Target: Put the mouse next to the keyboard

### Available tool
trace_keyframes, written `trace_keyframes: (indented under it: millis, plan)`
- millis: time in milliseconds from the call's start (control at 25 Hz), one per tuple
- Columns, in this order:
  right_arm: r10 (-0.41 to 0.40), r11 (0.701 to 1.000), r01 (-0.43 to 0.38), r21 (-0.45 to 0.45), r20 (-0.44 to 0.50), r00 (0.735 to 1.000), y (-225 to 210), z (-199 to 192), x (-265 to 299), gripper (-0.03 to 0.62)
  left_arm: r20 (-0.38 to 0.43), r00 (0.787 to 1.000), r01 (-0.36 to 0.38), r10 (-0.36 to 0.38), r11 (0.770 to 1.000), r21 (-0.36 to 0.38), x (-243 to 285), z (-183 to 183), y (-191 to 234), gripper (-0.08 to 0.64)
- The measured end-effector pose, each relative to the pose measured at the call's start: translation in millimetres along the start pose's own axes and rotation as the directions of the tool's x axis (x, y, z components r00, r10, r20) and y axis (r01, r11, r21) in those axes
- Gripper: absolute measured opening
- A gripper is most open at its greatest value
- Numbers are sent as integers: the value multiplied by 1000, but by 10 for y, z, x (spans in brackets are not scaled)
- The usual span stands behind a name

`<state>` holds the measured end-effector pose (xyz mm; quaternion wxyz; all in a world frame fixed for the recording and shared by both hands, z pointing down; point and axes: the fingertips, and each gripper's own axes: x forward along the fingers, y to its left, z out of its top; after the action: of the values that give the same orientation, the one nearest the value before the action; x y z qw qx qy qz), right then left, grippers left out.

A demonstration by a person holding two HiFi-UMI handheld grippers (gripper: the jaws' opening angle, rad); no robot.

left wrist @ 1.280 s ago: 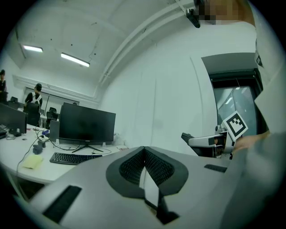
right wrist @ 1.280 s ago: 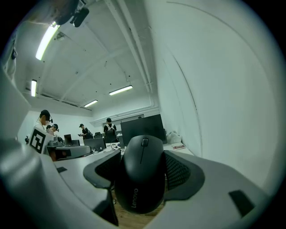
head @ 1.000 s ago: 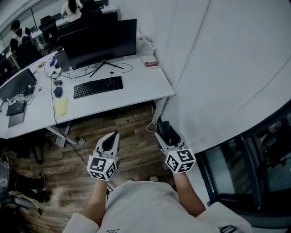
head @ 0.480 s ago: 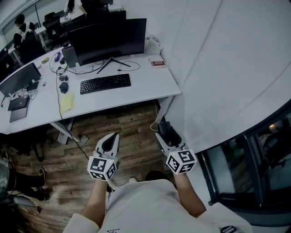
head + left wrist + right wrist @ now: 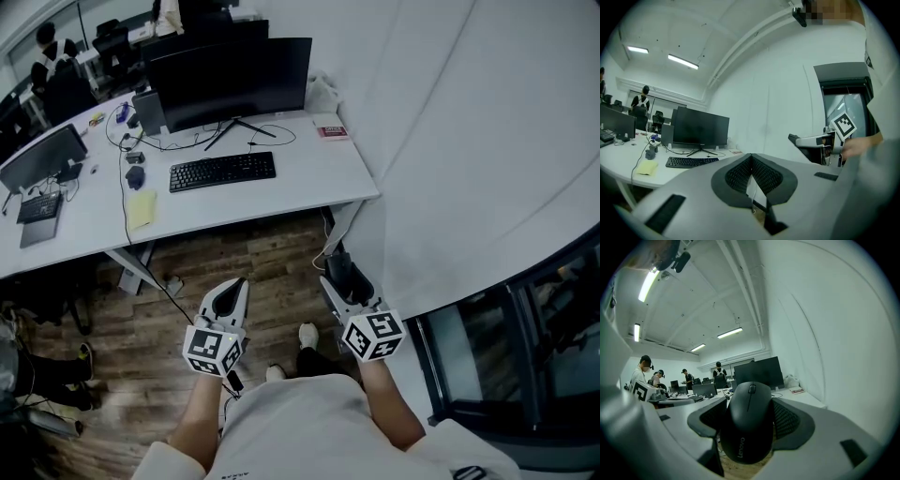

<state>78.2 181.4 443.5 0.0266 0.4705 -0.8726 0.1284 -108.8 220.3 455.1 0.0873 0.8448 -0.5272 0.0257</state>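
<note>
A black Lenovo mouse point(image 5: 747, 427) sits between the pads of my right gripper point(image 5: 750, 399), which is shut on it. In the head view that gripper point(image 5: 336, 269) hangs over the wooden floor, short of the white desk point(image 5: 309, 183). The black keyboard point(image 5: 223, 171) lies on the desk in front of a dark monitor point(image 5: 231, 75). My left gripper point(image 5: 239, 281) is level with the right one; its jaws point(image 5: 751, 157) meet at the tips with nothing between them. In the left gripper view, the keyboard point(image 5: 691, 161) shows far off at the left.
Left of the keyboard lie a yellow notepad point(image 5: 141, 208) and another dark mouse point(image 5: 136, 176), with cables around them. A red booklet point(image 5: 330, 131) is at the desk's back right. A white curtain point(image 5: 450, 141) hangs at the right. More desks and people are behind.
The desk and keyboard have shifted right and down in the head view and look nearer. A foot now shows on the floor between the grippers. Both grippers keep their pose and grip.
</note>
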Motion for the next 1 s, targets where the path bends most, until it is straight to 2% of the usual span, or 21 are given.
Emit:
trace_keyframes:
  millis: [360, 1000]
  plan:
    - [11, 1000, -11, 9, 4, 1000, -262, 104, 343, 308, -10, 1000, -13, 14, 1000, 5, 330, 34, 128, 5]
    - [80, 996, -79, 31, -30, 996, -1208, 287, 1241, 308, -12, 998, -63, 63, 998, 1, 1547, 258, 349, 5]
